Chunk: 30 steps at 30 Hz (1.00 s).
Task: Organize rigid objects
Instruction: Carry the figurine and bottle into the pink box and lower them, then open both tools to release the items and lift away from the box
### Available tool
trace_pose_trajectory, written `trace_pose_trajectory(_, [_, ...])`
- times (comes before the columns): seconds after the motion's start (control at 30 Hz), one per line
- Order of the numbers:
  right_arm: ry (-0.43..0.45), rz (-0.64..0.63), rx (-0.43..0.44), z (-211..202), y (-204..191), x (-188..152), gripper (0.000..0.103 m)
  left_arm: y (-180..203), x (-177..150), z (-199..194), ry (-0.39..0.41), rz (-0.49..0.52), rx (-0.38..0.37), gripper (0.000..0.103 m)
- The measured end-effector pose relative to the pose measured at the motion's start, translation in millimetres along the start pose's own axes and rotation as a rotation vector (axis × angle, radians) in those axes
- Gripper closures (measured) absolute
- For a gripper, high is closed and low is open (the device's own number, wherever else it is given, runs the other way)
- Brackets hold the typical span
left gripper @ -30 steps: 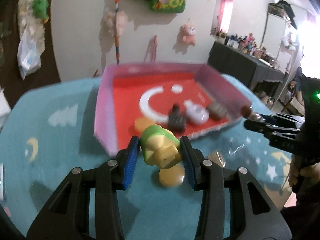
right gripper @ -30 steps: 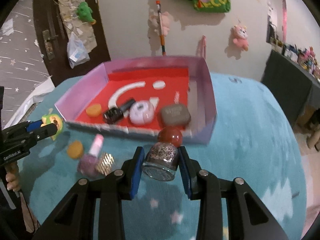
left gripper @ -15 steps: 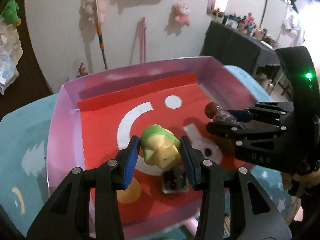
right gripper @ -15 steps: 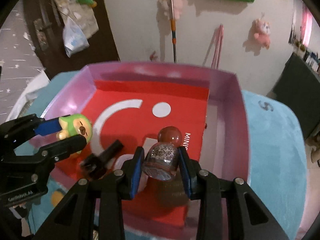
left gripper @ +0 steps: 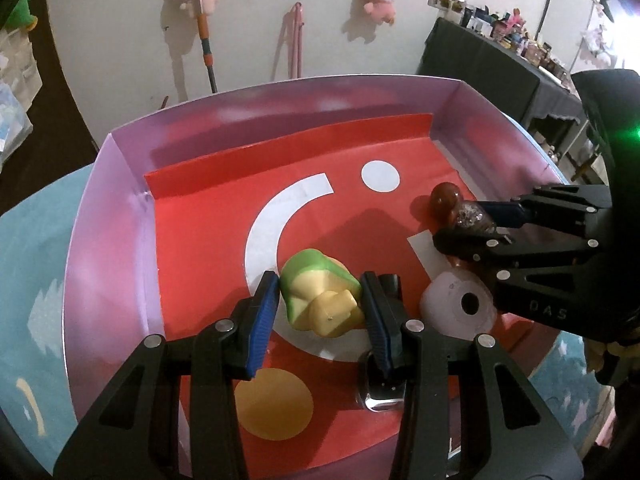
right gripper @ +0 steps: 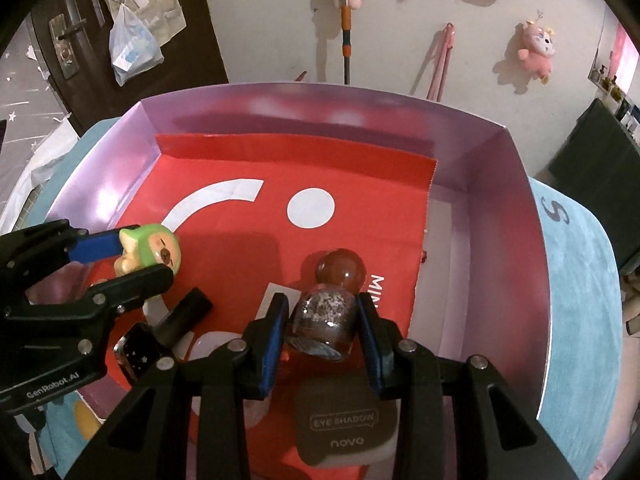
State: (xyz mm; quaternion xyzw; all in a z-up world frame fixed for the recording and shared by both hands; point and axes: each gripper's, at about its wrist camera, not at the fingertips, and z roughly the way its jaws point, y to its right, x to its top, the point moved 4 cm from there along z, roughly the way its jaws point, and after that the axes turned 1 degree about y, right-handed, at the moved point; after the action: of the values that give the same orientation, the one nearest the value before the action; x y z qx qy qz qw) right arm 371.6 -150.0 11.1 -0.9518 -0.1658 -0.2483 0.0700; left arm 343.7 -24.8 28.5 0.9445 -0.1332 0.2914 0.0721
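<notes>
Now both grippers hang over the pink box (left gripper: 108,240), each with something clamped between its blue pads. The left gripper (left gripper: 320,312) is closed on a green and cream toy figure (left gripper: 316,292), its cream base turned toward the camera in the left wrist view; in the right wrist view the same toy (right gripper: 150,252) shows at nine o'clock, pinched at the tip of the left gripper (right gripper: 140,256), above the red sheet (right gripper: 360,184) that lines the box floor. The right gripper (right gripper: 322,320) is closed on a glitter bottle (right gripper: 320,320) with a round brown cap (right gripper: 340,270) pointing away from the camera; in the left wrist view that bottle (left gripper: 472,216) and the right gripper (left gripper: 476,220) come in from three o'clock.

Inside the box, on the red sheet, lie an orange disc (left gripper: 272,404) at about seven o'clock of the left view, a black-capped bottle (right gripper: 160,332) below the left gripper's fingers, a pale round case (left gripper: 460,304) with a dark hole just beside the right gripper's body, and a grey eye shadow compact (right gripper: 344,428) at six o'clock of the right view, directly under the held bottle. The box stands on a blue worktop cloth (right gripper: 576,320) with pale star and tree shapes.
</notes>
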Motion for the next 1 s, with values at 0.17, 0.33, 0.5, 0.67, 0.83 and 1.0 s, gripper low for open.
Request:
trace_pose_trajectory(0.17, [-0.002,-0.02,-0.015,2,-3,-1,0.066,-1,1,0,-0.003,0.003,0.006,0.063])
trace_pose_trajectory(0.33, [-0.004,-0.025,-0.016,2,-3,-2,0.066,-3,-1,-1,-0.002,0.002,0.013,0.063])
trace_pose_trajectory(0.5, [-0.001,-0.028,-0.021,3,-4,-2,0.065,-4,-2,-2,0.007,-0.012,0.007,0.058])
trace_pose_trajectory(0.67, [-0.003,-0.027,-0.016,2,-3,-3,0.065,-8,-5,0,0.0,-0.021,0.008,0.055])
trace_pose_trajectory(0.83, [-0.004,-0.029,-0.018,2,-3,-3,0.059,-10,-6,-1,-0.001,-0.035,0.0,0.053])
trace_pose_trajectory(1.0, [0.005,-0.029,-0.013,-2,-3,-2,0.058,-9,-6,-3,0.008,-0.039,-0.008,0.052])
